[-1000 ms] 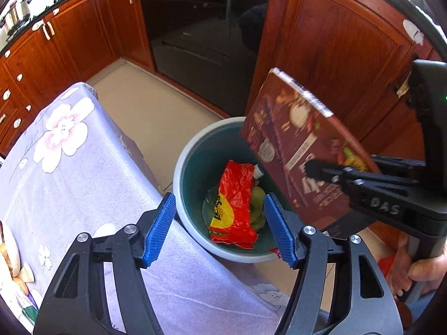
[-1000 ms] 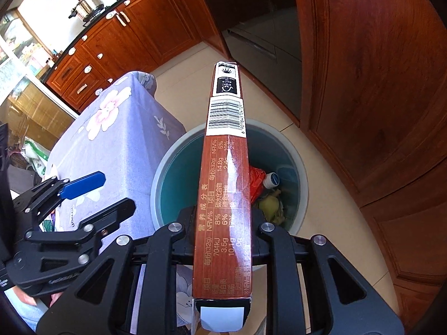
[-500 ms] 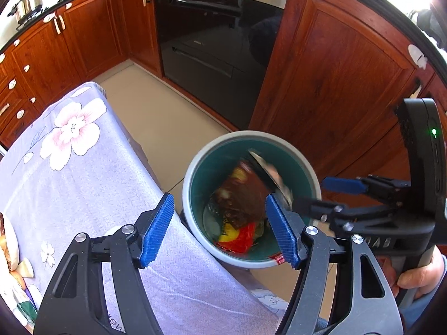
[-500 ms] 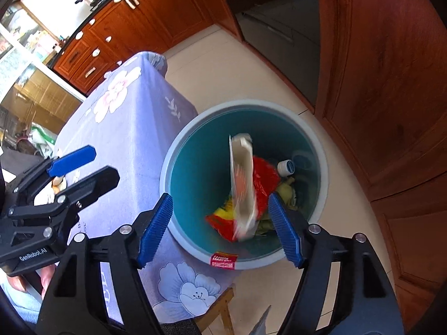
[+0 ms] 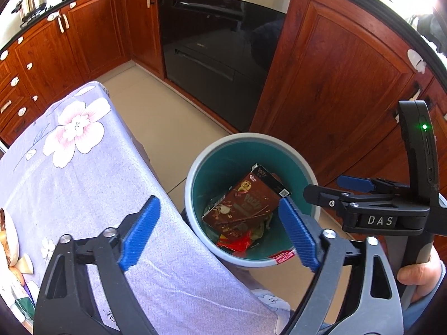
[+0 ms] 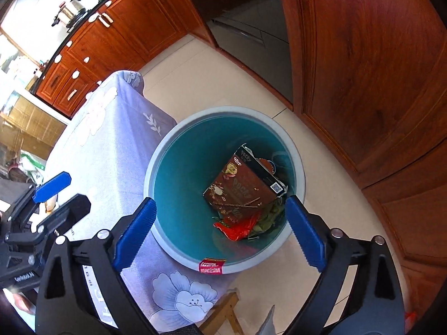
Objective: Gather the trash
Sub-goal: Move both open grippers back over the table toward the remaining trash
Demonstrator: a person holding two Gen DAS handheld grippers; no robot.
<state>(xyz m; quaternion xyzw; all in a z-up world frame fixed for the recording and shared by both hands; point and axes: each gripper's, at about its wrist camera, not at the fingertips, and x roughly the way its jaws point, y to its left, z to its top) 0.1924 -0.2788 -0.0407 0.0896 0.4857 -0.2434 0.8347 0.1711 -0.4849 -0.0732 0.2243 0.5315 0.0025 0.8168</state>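
A brown Pocky snack box (image 5: pixel 245 209) (image 6: pixel 240 189) lies tilted inside the teal bin (image 5: pixel 251 136) (image 6: pixel 223 110), on top of a red wrapper (image 5: pixel 237 244) (image 6: pixel 237 227) and greenish scraps. My right gripper (image 6: pixel 219 202) hangs above the bin mouth with its jaws opening and nothing between them. My left gripper (image 5: pixel 216 203) hovers over the table edge and the bin's near rim, its jaws also opening, with nothing between them. In the left wrist view the right gripper's blue pad (image 5: pixel 354 182) shows at the right, held by a hand (image 5: pixel 416 273).
A table with a lilac floral cloth (image 5: pixel 83 181) (image 6: pixel 111 139) stands against the bin's left side. Food items (image 5: pixel 8 237) lie at its left edge. A black oven (image 5: pixel 223 42) and red wooden cabinets (image 6: pixel 363 55) stand close behind the bin, with a beige tiled floor between.
The right gripper, shut on the brown box a second ago, opened and the box fell into the bin, landing on the red wrapper. Both grippers' jaws have spread wider.
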